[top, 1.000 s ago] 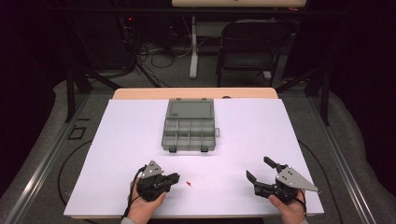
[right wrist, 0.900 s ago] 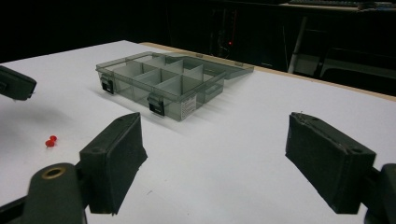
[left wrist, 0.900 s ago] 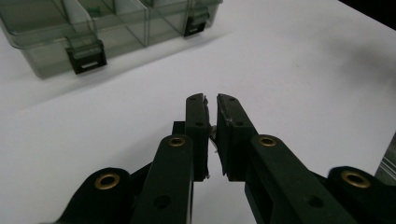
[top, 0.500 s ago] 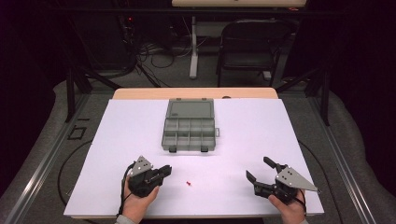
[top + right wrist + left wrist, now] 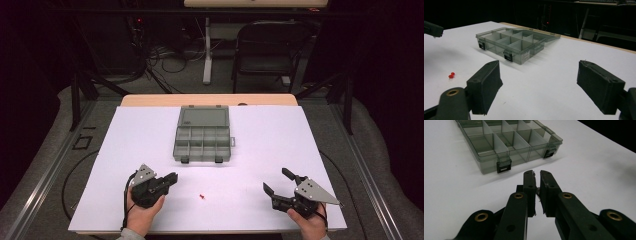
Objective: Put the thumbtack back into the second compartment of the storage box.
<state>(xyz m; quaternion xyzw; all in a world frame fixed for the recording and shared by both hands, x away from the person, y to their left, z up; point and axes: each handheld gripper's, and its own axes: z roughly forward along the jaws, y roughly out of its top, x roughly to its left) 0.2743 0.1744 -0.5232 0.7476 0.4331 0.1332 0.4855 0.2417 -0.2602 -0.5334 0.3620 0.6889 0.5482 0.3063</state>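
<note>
High view: left gripper (image 5: 171,179) sits near the worktop's front edge, left of middle, jaws pressed together with nothing seen between them, pointing right and a bit toward the far edge. Red pushpin (image 5: 202,196) lies on the white worktop (image 5: 130,135) just right of those jaw tips, apart from them; too small here to read its axis. Right gripper (image 5: 277,181) near the front right corner, jaws spread wide, empty, aimed left and toward the far edge. Open grey organizer box (image 5: 202,142) sits mid-worktop toward the far edge, lid (image 5: 203,117) folded back flat. Left gripper view: left gripper (image 5: 536,173) jaws nearly meeting, only a thin slit, holding nothing; box (image 5: 506,142) ahead and left, its far corner cut off by the frame top. Right gripper view: right gripper (image 5: 537,72) jaws wide apart over bare worktop, touching nothing; pushpin (image 5: 451,75) lies at left on its side, long axis roughly across the frame, pin tip hard to make out; box (image 5: 511,43) beyond, latches facing the camera; left gripper's tip (image 5: 432,28) cut off at the left edge.
</note>
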